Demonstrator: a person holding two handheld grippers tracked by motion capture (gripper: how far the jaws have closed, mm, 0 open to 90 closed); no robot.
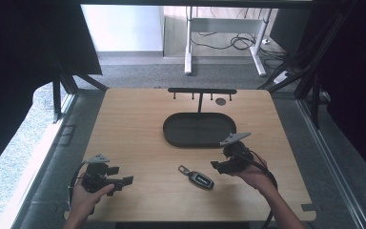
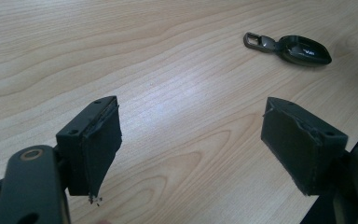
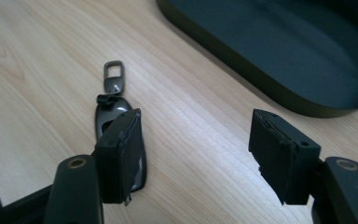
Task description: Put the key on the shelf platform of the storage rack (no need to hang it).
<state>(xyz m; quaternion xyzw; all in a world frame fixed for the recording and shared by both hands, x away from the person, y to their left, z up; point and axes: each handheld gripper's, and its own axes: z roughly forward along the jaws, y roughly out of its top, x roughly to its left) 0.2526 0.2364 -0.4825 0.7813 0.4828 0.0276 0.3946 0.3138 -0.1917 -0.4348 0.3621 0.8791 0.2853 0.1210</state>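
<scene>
Hovering over key fob, both grippers empty.

Key fob (image 1: 198,177) lies flat on table (image 1: 133,124), near black tray (image 1: 199,130). Right gripper (image 1: 217,165) just beside it, jaws apart, nothing between. Left gripper (image 1: 127,180) well apart, jaws spread wide.

The table (image 1: 138,129) is showing pale wood grain with a smooth, faintly sheened finish, and the oval tray (image 1: 199,130) at the centre of the high view is looking like matt black plastic. The key fob (image 1: 201,179) is gleaming as glossy dark plastic with a dull grey metal clip (lower centre), while the gripper pads (image 2: 100,149) are appearing as rough, frayed black rubber.
</scene>
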